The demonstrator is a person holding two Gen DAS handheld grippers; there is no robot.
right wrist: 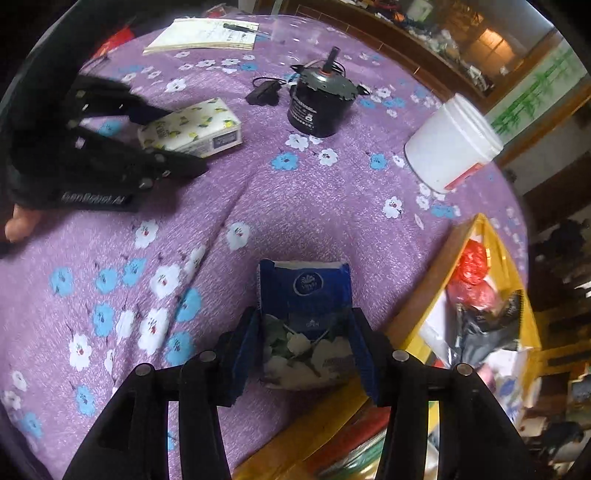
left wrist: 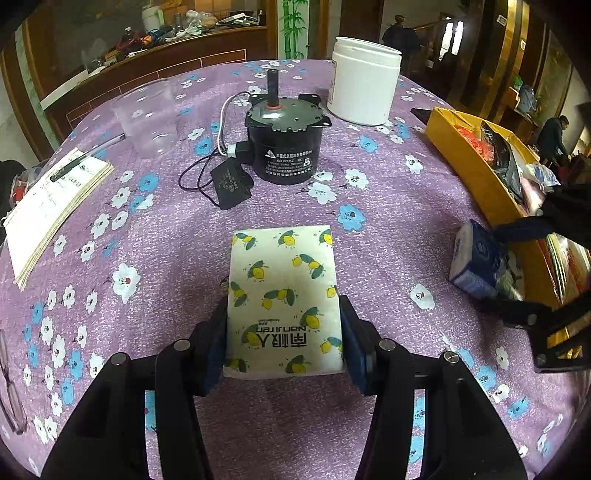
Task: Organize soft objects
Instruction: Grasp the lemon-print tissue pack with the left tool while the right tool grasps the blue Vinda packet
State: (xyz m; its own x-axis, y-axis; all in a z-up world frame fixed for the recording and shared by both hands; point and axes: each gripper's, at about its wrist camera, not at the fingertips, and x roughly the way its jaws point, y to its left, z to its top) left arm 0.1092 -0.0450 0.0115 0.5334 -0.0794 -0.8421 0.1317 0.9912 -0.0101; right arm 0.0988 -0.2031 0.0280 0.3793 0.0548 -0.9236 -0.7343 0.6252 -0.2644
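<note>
This looks like a lived-in home room used partly as a workbench. A round table wears a purple flowered tablecloth and carries a black electric motor, a white plastic jar, an open notebook with a pen, and a yellow cardboard box of oddments. Behind it a curved wooden counter is heaped with clutter, beside a bamboo-printed wall panel.

Lemon-print tissue pack reads "nanjiren"; blue tissue pack, "OPEN".
</note>
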